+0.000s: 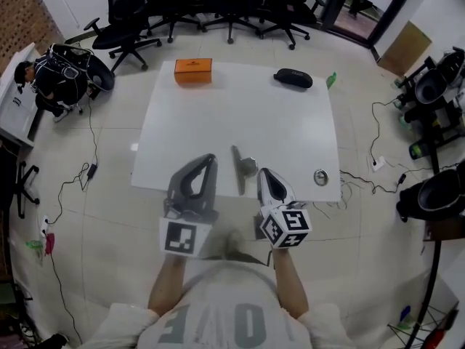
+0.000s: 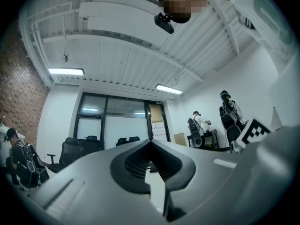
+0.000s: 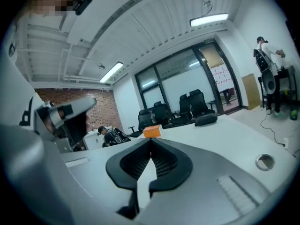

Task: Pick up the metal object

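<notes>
A long grey metal object with a wider head on its right side lies near the front edge of the white table. It sits between my two grippers, and neither touches it. My left gripper is just to its left, its jaws shut with nothing between them, and points up toward the ceiling. My right gripper is just to its right, also shut and empty, aimed low across the tabletop. Neither gripper view shows the metal object.
An orange box and a black case sit at the table's far edge. A small round metal disc lies at the front right. Office chairs stand behind, and cables and gear are on the floor at both sides.
</notes>
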Action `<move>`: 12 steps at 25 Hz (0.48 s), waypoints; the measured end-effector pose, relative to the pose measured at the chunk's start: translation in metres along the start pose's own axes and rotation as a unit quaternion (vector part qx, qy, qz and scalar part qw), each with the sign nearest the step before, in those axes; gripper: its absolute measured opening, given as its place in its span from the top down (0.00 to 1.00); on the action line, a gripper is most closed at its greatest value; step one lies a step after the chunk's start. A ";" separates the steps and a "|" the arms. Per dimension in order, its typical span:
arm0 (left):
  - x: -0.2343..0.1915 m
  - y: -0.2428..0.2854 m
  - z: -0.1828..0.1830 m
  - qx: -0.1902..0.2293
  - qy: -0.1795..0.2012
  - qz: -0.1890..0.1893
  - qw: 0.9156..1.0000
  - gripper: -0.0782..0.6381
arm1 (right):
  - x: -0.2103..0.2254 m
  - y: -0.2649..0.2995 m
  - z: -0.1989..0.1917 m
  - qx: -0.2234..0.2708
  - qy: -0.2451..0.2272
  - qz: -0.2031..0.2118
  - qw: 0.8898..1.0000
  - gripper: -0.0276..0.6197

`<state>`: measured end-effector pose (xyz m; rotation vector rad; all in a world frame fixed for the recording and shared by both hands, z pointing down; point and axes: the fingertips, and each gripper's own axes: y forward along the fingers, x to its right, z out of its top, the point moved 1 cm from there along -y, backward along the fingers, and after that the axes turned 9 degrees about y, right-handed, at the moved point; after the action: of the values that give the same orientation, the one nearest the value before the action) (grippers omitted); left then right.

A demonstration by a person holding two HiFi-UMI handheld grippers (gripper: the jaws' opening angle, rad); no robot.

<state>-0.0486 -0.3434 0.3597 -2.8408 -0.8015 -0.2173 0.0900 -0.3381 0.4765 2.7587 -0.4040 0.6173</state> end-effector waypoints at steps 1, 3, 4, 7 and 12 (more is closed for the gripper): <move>0.000 0.001 -0.001 -0.002 0.000 0.001 1.000 0.89 | 0.011 0.007 -0.009 -0.013 -0.003 -0.010 1.000 0.94; -0.001 0.003 -0.003 -0.003 0.001 0.004 1.000 0.89 | 0.028 0.021 -0.024 -0.038 -0.008 -0.021 0.999 0.93; -0.002 0.004 -0.003 -0.003 0.002 0.005 1.000 0.89 | 0.035 0.028 -0.032 -0.051 -0.005 -0.022 0.998 0.89; 0.001 0.007 -0.006 -0.007 0.004 0.004 1.000 0.89 | 0.051 0.047 -0.054 -0.090 0.011 -0.023 0.996 0.76; 0.001 0.013 -0.012 -0.014 0.007 0.003 1.000 0.89 | 0.071 0.075 -0.092 -0.158 0.023 -0.037 0.986 0.68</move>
<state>-0.0422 -0.3563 0.3698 -2.8638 -0.7938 -0.2495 0.0930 -0.3913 0.6045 2.4413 -0.3528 0.5448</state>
